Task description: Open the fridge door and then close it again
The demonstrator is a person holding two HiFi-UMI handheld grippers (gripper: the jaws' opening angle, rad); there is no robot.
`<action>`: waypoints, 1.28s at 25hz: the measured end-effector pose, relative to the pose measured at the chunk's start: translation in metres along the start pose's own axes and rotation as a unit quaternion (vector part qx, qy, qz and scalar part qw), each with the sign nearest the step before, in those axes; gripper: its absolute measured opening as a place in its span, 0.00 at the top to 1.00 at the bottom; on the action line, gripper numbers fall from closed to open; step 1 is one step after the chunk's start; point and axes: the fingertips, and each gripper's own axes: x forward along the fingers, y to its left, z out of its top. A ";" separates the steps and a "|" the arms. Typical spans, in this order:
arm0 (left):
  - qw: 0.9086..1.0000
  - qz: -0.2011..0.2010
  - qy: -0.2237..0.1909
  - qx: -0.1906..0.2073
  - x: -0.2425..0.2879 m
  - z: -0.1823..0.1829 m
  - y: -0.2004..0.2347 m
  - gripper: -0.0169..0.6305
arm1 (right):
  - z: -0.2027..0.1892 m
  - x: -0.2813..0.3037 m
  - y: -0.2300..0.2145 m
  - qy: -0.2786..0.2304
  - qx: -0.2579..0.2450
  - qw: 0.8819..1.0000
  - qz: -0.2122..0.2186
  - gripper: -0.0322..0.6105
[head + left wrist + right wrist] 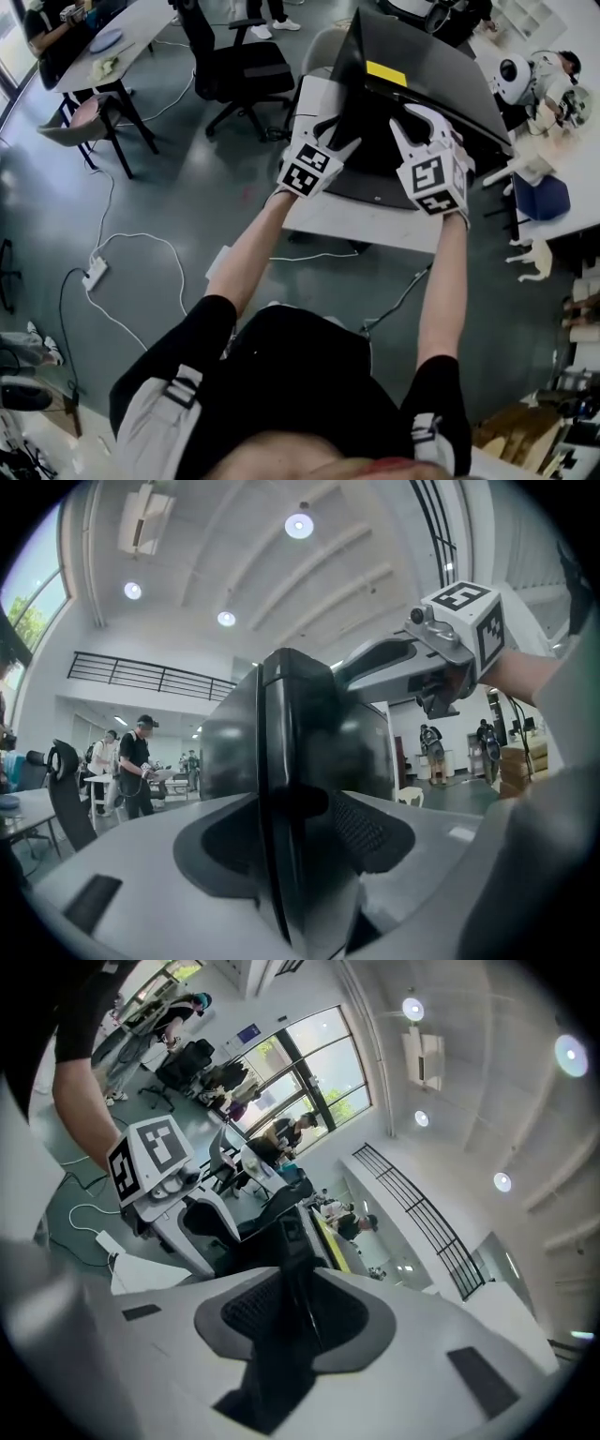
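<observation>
A small black fridge [422, 84] with a yellow sticker [386, 73] stands on a white table [356, 220]. Both grippers reach up against its front. My left gripper [339, 131] is open, and in the left gripper view the black door edge [291, 761] stands upright between its spread jaws [300, 855]. My right gripper [433, 122] is beside it on the right, and its marker cube [469, 621] shows in the left gripper view. In the right gripper view its jaws [298, 1321] stand apart, with the thin dark door edge [286, 1241] between them.
A black office chair [239, 70] stands behind the fridge on the left. A desk with a stool [94, 112] is at far left. Cables and a power strip [94, 274] lie on the floor. White figures [539, 80] clutter the right-hand table. People [139, 761] stand in the background.
</observation>
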 end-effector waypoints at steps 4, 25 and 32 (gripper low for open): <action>1.000 -0.015 -0.005 0.000 0.005 0.003 0.000 0.61 | -0.003 0.006 -0.002 0.012 -0.007 1.000 0.023 0.79; 0.999 -0.014 -0.037 -0.034 0.009 0.002 -0.012 0.61 | -0.001 0.004 0.008 0.007 -0.023 0.999 0.048 0.86; 0.998 0.032 -0.056 -0.023 -0.025 0.001 -0.045 0.61 | 0.004 -0.032 0.027 -0.033 -0.031 0.997 0.055 0.85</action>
